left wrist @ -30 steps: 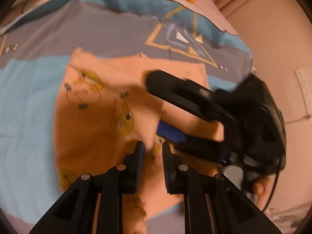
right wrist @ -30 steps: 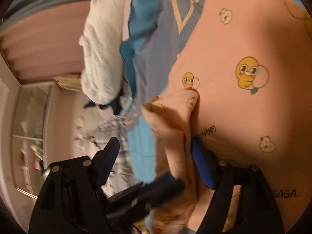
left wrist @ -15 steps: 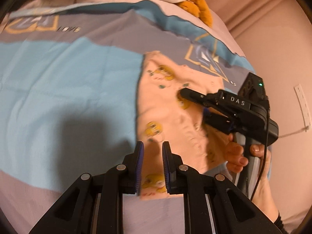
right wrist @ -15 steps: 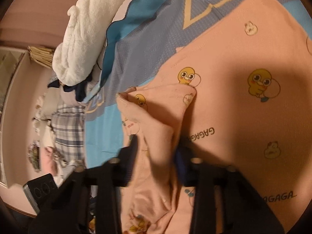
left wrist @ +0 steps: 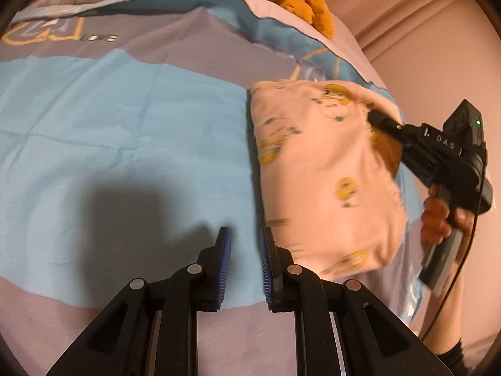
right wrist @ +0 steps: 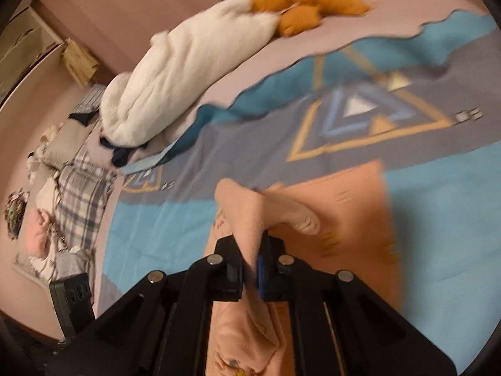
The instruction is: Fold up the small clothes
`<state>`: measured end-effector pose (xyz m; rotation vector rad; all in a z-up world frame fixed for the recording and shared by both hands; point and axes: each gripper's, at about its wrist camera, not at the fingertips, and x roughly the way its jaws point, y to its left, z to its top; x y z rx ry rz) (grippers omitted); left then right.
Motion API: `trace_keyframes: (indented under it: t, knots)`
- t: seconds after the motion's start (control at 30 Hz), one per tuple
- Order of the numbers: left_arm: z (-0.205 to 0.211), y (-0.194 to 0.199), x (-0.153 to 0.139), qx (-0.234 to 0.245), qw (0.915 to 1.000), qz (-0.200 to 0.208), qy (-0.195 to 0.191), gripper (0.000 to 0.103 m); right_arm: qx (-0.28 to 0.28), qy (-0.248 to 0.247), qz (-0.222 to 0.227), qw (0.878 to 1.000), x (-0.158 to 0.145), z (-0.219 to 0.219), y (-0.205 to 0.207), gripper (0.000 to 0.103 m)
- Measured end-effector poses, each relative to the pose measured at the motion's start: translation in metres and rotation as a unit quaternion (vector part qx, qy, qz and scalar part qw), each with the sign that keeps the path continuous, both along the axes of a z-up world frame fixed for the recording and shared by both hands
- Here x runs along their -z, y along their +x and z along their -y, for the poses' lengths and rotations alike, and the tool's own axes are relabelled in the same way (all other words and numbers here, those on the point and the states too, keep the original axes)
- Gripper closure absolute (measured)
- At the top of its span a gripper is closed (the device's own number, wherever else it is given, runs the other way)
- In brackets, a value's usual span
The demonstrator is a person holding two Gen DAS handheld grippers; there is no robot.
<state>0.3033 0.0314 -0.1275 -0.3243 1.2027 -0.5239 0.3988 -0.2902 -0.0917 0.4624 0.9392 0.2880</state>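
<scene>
A peach garment with yellow duck prints lies on the blue and grey bedspread, at the right of the left wrist view. My right gripper is closing its jaws on a raised fold of that garment, and the pads press the cloth. From the left wrist view, the right gripper lifts the garment's far right edge, held by a hand. My left gripper hovers over bare bedspread just left of the garment, its pads nearly together with nothing between them.
A white plush toy with orange feet lies along the far side of the bed. A plaid pillow and a heap of clothes sit at the left in the right wrist view. The bed's edge runs just beyond the garment, by a pink wall.
My right gripper shut on the garment's fold and rose with it, rolling as it went. My left gripper drew off the garment to the bare bedspread at its left.
</scene>
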Motion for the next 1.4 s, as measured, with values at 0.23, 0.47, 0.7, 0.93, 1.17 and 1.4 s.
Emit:
trace_keyframes:
  t: [0.23, 0.47, 0.7, 0.93, 1.17, 1.4]
  knots:
    - [0.049, 0.013, -0.004, 0.035, 0.9993, 0.01, -0.01, 0.089, 0.053, -0.029, -0.083, 0.995, 0.066, 0.046, 0.011, 0.09]
    - [0.099, 0.024, -0.008, 0.077, 0.9959, 0.047, 0.002, 0.089, 0.051, -0.053, -0.014, 0.997, 0.043, 0.049, -0.007, 0.087]
    - [0.121, 0.026, 0.009, 0.102, 0.9914, 0.068, 0.044, 0.089, -0.094, -0.087, 0.069, 0.989, 0.011, 0.01, -0.076, 0.088]
    - [0.125, 0.032, 0.02, 0.106, 0.9915, 0.056, 0.049, 0.089, -0.141, -0.187, 0.027, 0.972, 0.068, -0.012, -0.1, 0.095]
    - [0.112, -0.01, 0.003, 0.11, 0.9889, 0.092, 0.039, 0.089, -0.143, -0.148, 0.062, 0.977, 0.044, -0.008, -0.127, 0.087]
    - [0.115, -0.031, 0.027, 0.125, 0.9868, 0.089, 0.052, 0.089, -0.129, -0.133, 0.014, 0.983, 0.082, -0.008, -0.134, 0.093]
